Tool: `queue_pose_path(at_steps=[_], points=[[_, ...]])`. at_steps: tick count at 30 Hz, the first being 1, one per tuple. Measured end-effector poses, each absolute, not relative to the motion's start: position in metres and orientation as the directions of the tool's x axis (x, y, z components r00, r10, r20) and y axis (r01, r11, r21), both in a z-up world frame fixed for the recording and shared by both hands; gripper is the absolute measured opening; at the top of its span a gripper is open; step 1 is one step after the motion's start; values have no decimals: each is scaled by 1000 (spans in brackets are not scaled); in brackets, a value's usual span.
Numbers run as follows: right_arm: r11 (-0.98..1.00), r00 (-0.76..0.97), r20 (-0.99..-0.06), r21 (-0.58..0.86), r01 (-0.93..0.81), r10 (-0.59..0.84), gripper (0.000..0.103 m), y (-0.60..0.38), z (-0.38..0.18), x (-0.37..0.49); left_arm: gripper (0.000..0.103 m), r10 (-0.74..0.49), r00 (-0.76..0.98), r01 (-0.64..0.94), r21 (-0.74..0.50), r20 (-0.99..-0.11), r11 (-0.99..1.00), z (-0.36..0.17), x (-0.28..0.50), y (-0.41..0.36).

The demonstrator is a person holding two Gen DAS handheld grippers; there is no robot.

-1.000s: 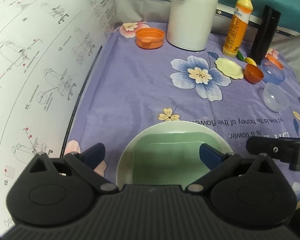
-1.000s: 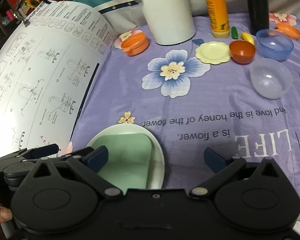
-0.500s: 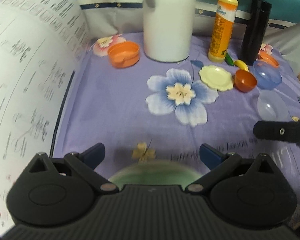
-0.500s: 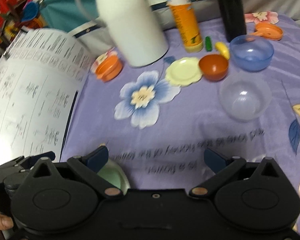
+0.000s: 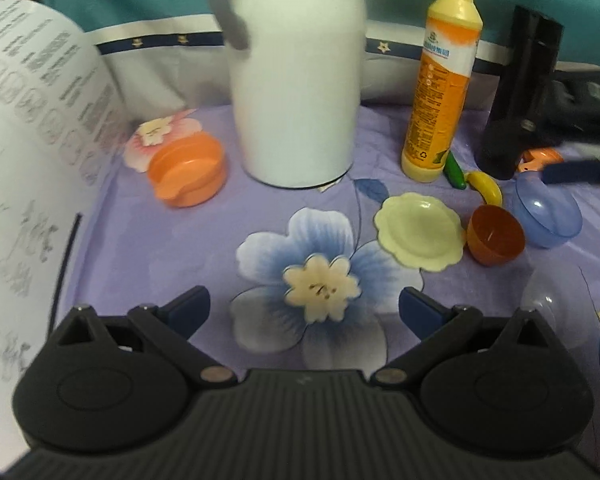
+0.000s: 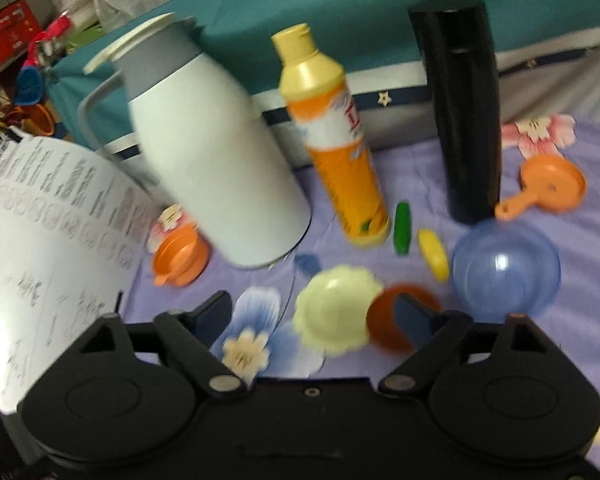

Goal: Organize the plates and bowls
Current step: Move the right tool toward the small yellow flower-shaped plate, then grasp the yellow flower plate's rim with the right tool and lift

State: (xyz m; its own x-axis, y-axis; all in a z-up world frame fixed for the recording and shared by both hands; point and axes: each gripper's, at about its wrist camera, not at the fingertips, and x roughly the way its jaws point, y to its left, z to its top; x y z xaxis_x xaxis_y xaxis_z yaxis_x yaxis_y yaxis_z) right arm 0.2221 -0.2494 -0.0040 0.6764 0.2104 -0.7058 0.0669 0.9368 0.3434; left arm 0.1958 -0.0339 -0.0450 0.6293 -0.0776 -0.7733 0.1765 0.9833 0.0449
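A pale yellow scalloped plate [image 5: 419, 231] lies on the purple cloth, touching a small red-brown bowl [image 5: 496, 235]; a blue bowl [image 5: 548, 216] sits to its right and a clear bowl [image 5: 556, 308] nearer me. My left gripper [image 5: 304, 306] is open and empty above the printed flower. My right gripper [image 6: 314, 314] is open and empty, just short of the yellow plate [image 6: 336, 308], with the red-brown bowl [image 6: 384, 320] behind its right finger and the blue bowl [image 6: 506, 270] beyond. An orange bowl [image 5: 186, 170] stands at the left.
A white jug [image 5: 296, 76], an orange detergent bottle [image 5: 442, 92] and a black flask [image 6: 466, 112] stand along the back. A curled instruction sheet [image 5: 24, 184] rises at the left. Toy green and yellow pieces [image 6: 402, 228] and an orange lid [image 6: 552, 188] lie near the flask.
Both grippers have moved forward, away from the white plate with the green plate on it, which is out of view now. The right gripper has closed in on the yellow plate and bowls.
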Motion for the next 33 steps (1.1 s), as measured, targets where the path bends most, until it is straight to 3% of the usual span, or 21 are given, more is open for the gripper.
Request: queue_pose_path(at_steps=[5,7,23,28,30,33], points=[[957,605,-772,285,58,193,51,-255,-33,274,103,-99,612,199,32,-784,979,-66,220,-54],[955,565,-797,291,52,212,44,-256,-47,290,103,-111,604,210,24,-789,977,-74,226,-60],[967,413,-882,256,17,226,40,-247,-111,333,100,-189,531,292,-32,-826,956,-113,254,-92],[954,388,-877,301,-16,283,39,-224,-110,330,87,-204,531,258,-72,-822,963,-112,257,-66],[949,379,-874,313,-37,304,39,-211,-111,328,78,-210,533,256,-81,-820,963,-111,255,-55],[950,386,-870,305,-72,308,39,-189,-111,318,56,-210,538,259,-78,-816,963,-108,250,-40]])
